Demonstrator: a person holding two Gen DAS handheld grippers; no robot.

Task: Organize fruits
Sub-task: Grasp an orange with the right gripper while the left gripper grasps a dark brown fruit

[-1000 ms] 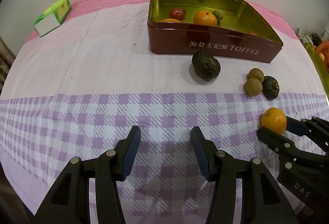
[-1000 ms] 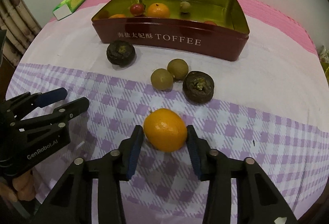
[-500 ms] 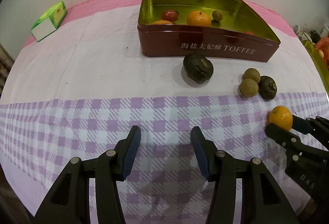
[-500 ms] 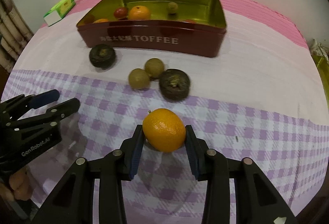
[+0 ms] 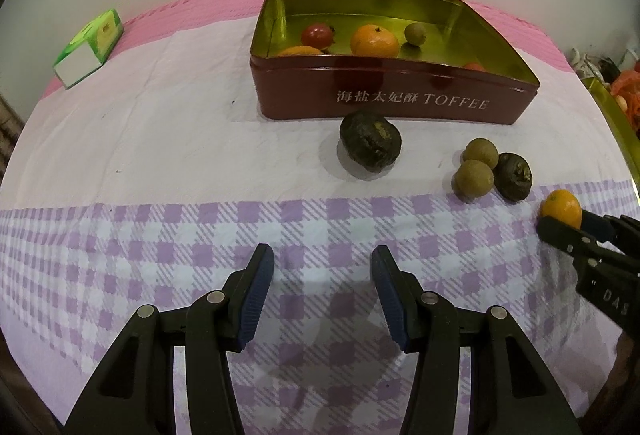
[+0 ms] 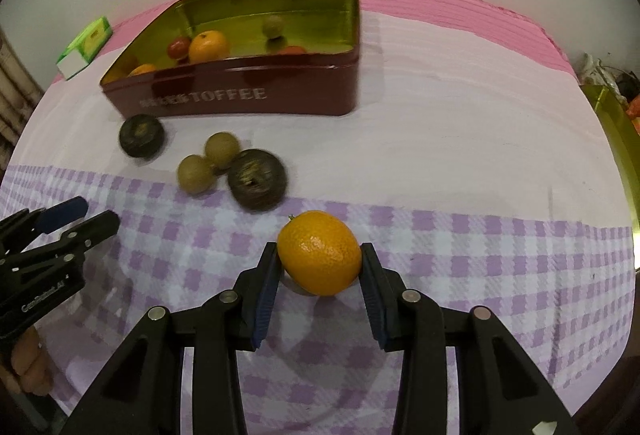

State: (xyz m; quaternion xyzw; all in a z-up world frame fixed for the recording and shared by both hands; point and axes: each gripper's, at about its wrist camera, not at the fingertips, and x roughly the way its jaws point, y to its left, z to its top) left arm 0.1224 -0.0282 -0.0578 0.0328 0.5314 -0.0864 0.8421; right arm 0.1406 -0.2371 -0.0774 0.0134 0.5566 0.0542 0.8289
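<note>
Your right gripper (image 6: 320,267) is clamping an oval orange citrus fruit (image 6: 319,253), one blue pad pressing on each side, and you are holding it lifted above the purple-checked part of the tablecloth (image 6: 480,275), its shadow lying on the cloth beneath it. The fruit's long axis is running roughly across the gap between the jaws, tilted a little, so the end with the small green stem nub is pointing up and to the left in the right wrist view, toward the loose fruit. Your left gripper (image 5: 322,295) is hanging over the checked cloth with its jaws partly apart and nothing between them. Ahead of the held fruit, two small olive-brown round fruits (image 6: 208,161) are sitting touching each other, with a dark wrinkled fruit (image 6: 258,185) just beside them, and a second dark wrinkled fruit (image 6: 141,135) is lying close to the front wall of the red toffee tin (image 6: 240,95). Inside the tin, a mandarin (image 5: 374,41), a small red fruit (image 5: 317,36) and a small olive fruit (image 5: 415,33) are resting on the gold floor. A green and white carton (image 5: 89,47) is sitting well apart at the far left.
</note>
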